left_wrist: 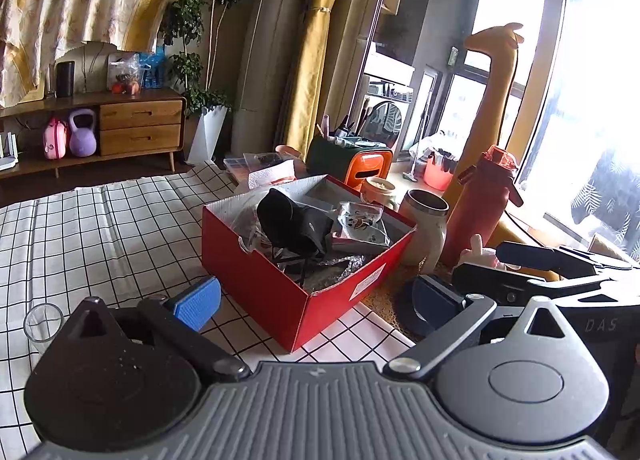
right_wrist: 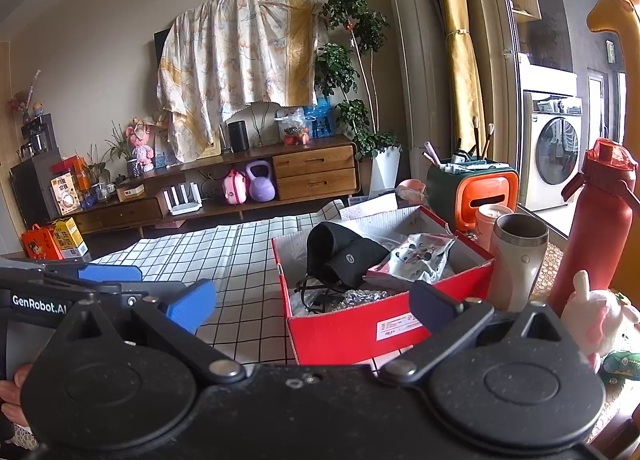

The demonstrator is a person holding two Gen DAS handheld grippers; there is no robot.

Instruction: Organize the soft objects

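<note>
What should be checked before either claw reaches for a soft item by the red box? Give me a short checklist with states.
1. Left claw open and empty: ok, pads spread wide, nothing between them.
2. Right claw open and empty: ok.
3. Red box open on top: ok, no lid over it; a black pouch and a printed packet already lie inside.
4. Soft target in sight: ok, pink plush toy sits right of the box, near the red bottle.
5. Path to the plush free: not ok, the beige tumbler and the bottle stand close beside it.
6. Room left in the box for the plush: cannot tell.
</note>
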